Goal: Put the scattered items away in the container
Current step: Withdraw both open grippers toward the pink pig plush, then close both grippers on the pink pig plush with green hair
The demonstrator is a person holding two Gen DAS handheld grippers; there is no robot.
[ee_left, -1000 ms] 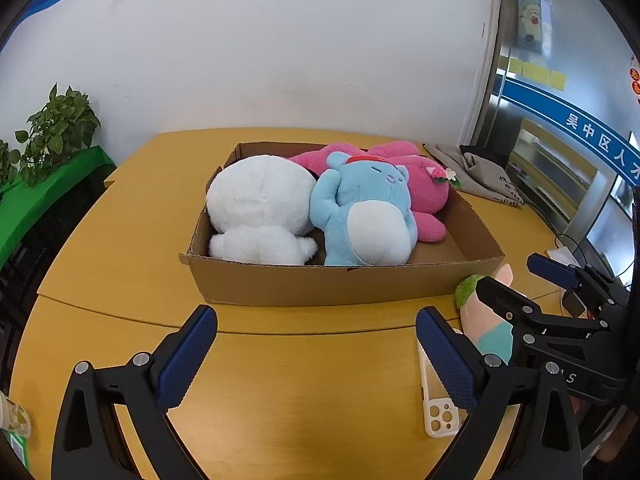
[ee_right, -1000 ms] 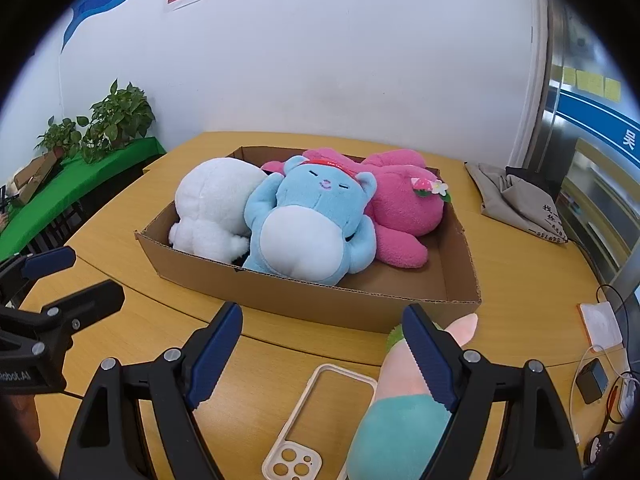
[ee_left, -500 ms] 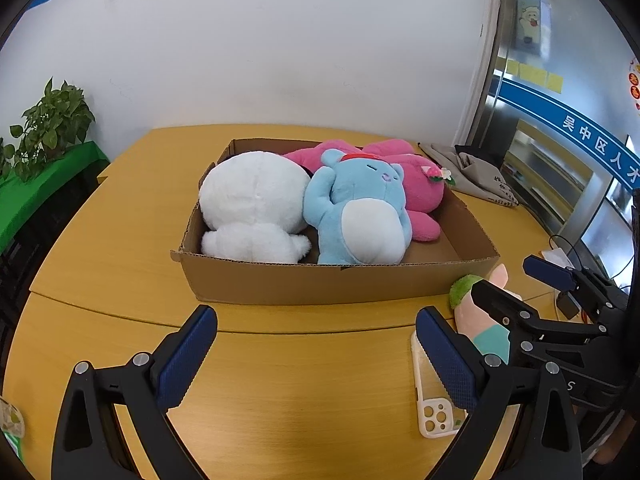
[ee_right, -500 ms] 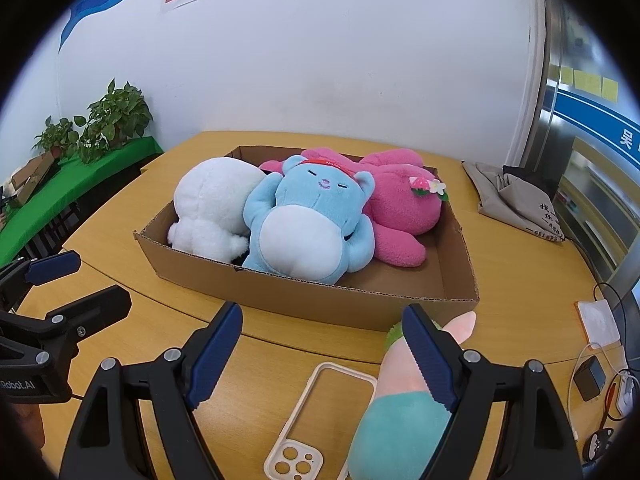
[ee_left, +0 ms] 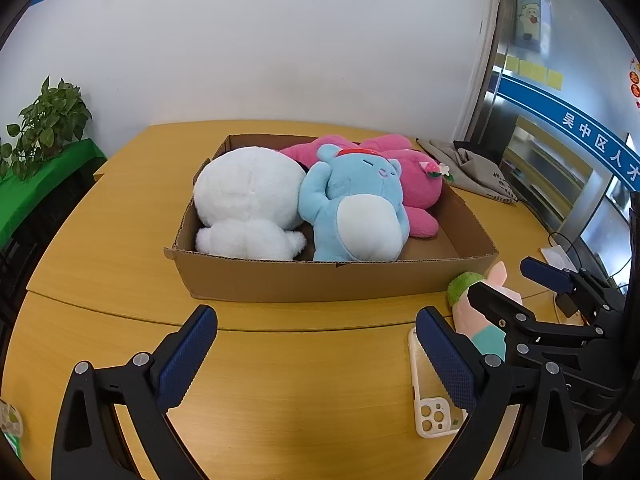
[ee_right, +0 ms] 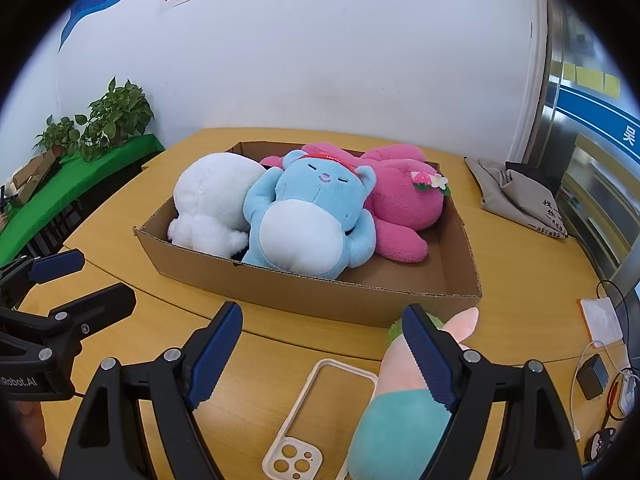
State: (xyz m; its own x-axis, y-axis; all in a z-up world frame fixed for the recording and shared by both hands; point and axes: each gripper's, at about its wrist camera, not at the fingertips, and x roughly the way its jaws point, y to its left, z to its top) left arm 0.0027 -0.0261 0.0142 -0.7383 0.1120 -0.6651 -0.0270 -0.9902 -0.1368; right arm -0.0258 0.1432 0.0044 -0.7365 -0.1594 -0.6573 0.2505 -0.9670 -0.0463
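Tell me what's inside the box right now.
The box holds three plush toys: white, blue and pink, with bare floor at its right end. Anything under them is hidden.

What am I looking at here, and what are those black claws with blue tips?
No robot here: a person holds a two-fingered tool in each hand, and each tool carries a wide-angle camera looking along its fingers. One picture is from the left tool, the other from the right tool; each also glimpses the other tool at its edge. Both are open and hold nothing.

On the yellow wooden table sits a shallow brown cardboard box holding three toys: a white plush, a blue plush bear and a pink plush. Outside the box, still to tidy, lie a pink-and-teal plush with a green tuft and a cream clear phone case. A grey cloth bag lies farther back.
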